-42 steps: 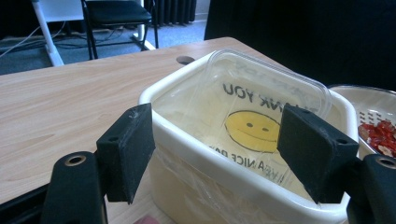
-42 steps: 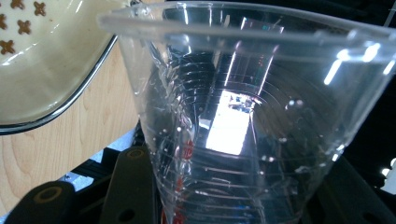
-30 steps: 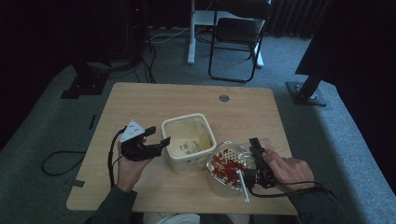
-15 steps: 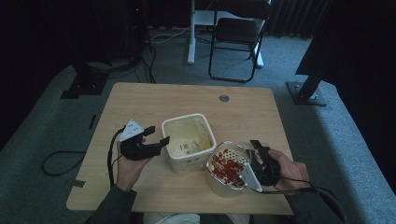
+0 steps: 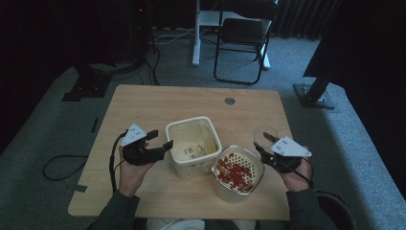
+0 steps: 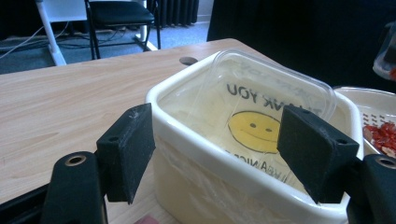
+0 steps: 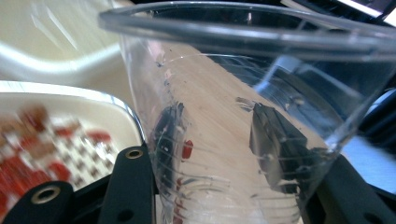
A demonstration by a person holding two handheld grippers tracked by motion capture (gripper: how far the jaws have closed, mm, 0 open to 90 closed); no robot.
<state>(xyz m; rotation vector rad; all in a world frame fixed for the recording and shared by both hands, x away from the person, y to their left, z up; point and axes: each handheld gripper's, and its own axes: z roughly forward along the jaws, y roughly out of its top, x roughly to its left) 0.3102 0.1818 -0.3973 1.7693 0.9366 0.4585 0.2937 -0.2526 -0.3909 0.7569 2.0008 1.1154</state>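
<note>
Cup [image 7: 243, 126] upright, mouth up, clamped in right claw [image 5: 266, 143].

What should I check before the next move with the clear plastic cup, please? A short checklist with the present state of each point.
1. Right hand-held gripper shut on the clear plastic cup: ok, a jaw stands on each side of its wall.
2. Cup upright: cannot tell; it looks tilted in the right gripper view.
3. Cup emptied: not ok, at least one red piece sticks inside.
4. Strainer bowl holds the red pieces: ok.
5. Left hand-held gripper steadying the cream tub: not ok, the jaws stand open around its rim without pressing.
6. Clear lid inside the tub: ok, leaning.
</note>
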